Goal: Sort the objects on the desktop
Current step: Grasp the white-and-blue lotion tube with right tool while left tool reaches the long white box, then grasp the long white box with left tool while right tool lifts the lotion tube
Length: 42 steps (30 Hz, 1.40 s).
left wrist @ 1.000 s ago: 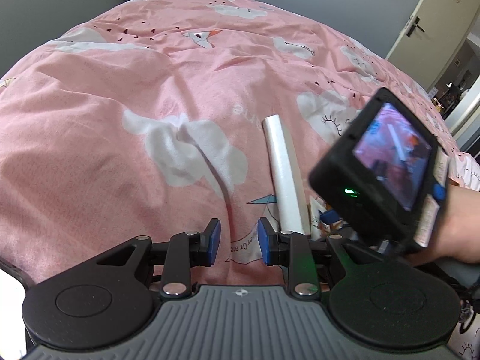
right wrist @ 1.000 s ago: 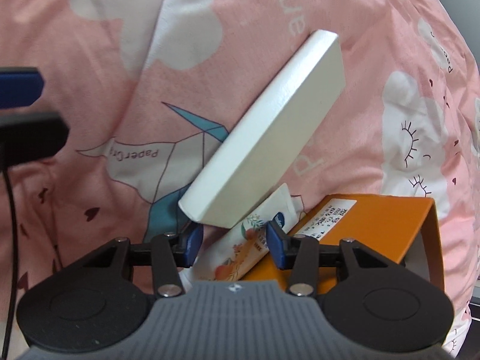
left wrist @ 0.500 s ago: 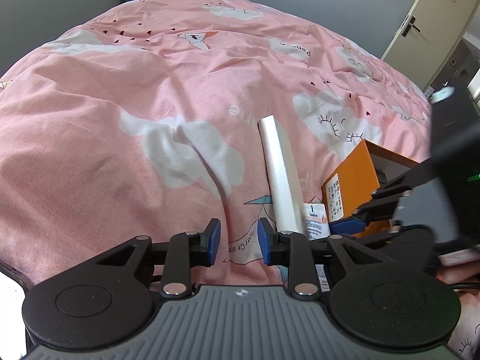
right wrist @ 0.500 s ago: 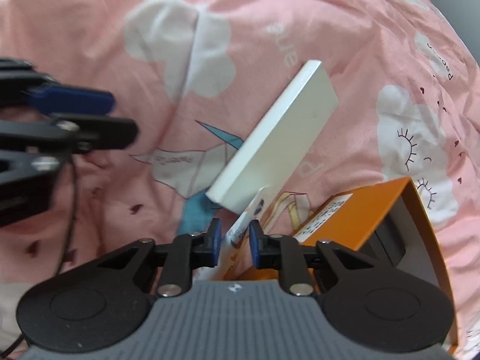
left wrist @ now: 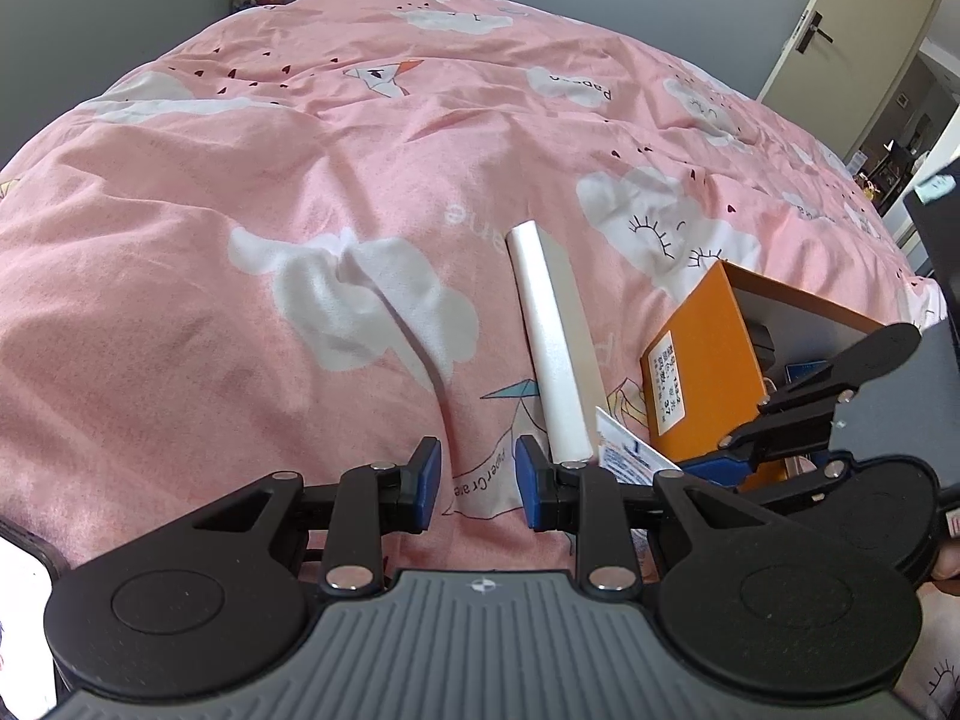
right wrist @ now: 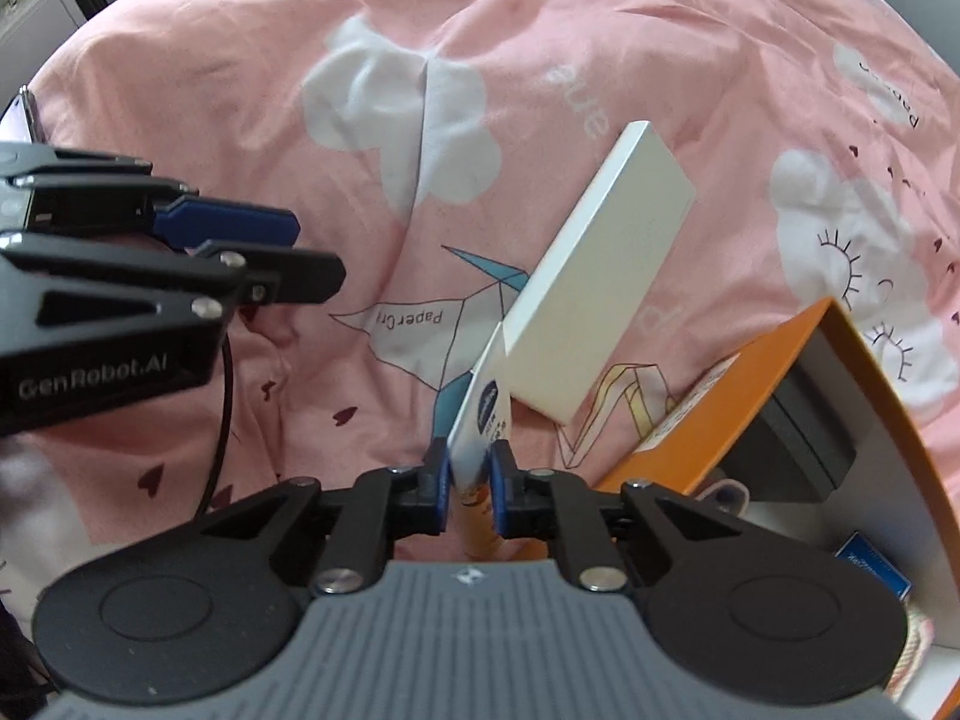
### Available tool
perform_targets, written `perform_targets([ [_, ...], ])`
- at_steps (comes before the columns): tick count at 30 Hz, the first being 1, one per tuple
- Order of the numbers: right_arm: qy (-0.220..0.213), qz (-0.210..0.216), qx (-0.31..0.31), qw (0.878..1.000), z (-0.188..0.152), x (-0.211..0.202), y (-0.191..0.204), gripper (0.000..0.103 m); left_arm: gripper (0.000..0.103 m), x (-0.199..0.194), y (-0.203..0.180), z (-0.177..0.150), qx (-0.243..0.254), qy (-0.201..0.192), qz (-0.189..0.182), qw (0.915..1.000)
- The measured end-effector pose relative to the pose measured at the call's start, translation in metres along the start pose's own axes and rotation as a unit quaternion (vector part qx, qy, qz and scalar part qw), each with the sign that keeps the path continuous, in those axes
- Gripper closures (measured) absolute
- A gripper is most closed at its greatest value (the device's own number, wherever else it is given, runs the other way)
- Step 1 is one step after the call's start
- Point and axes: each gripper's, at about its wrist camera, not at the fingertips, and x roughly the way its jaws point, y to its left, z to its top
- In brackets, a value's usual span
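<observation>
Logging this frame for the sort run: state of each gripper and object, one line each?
right gripper: shut on the tube, lifted.
tube: pinched at its lower part, flat end pointing up and away.
left gripper: open, holding nothing.
white box: closed, lying tilted on the pink duvet.
orange box: open, items inside.

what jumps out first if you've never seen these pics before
The pink quilt with white cloud prints fills both views. In the right wrist view, the right gripper is shut on a printed tube, with a flat white box just beyond it and an open orange box to its right. The left gripper is open over the quilt, holding nothing.
</observation>
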Motion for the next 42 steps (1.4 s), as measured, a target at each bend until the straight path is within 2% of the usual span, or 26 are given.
perform_targets([
  [4, -0.001, 0.004, 0.007, 1.0, 0.004, 0.009, -0.002, 0.086, 0.073, 0.001, -0.005, -0.002, 0.009, 0.004, 0.001, 0.9999],
  [8, -0.019, 0.002, 0.013, 1.0, 0.005, 0.007, -0.003, 0.088, 0.073, 0.0, -0.007, -0.002, 0.014, 0.004, 0.001, 0.9999],
  [14, -0.091, 0.005, 0.04, 0.995, -0.01, -0.032, -0.014, 0.09, 0.073, -0.002, -0.014, 0.004, 0.028, -0.002, -0.01, 0.9995],
  [19, -0.181, 0.023, 0.096, 0.979, -0.026, -0.079, -0.033, 0.09, 0.07, -0.006, -0.02, 0.017, 0.029, -0.006, -0.016, 0.9994],
  [22, -0.234, 0.025, 0.119, 0.965, -0.034, -0.109, -0.044, 0.09, 0.063, -0.006, -0.026, 0.027, 0.032, -0.006, -0.022, 0.9992],
  [24, -0.262, 0.017, 0.13, 0.956, -0.04, -0.126, -0.051, 0.09, 0.053, -0.001, -0.031, 0.033, 0.036, -0.002, -0.024, 0.9991],
  [26, -0.277, 0.002, 0.14, 0.95, -0.048, -0.136, -0.058, 0.09, 0.053, 0.007, -0.036, 0.038, 0.033, 0.008, -0.027, 0.9991],
  [30, -0.285, -0.022, 0.173, 0.943, -0.071, -0.143, -0.079, 0.09, 0.053, 0.029, -0.043, 0.043, 0.028, 0.016, -0.017, 0.9993],
  [36, -0.261, -0.045, 0.216, 0.94, -0.102, -0.123, -0.11, 0.09, 0.053, 0.066, -0.048, 0.047, 0.026, 0.041, -0.016, 0.9987],
  [42, -0.253, -0.042, 0.23, 0.939, -0.112, -0.101, -0.131, 0.09, 0.053, 0.093, -0.044, 0.049, 0.0, 0.063, -0.014, 0.9979],
])
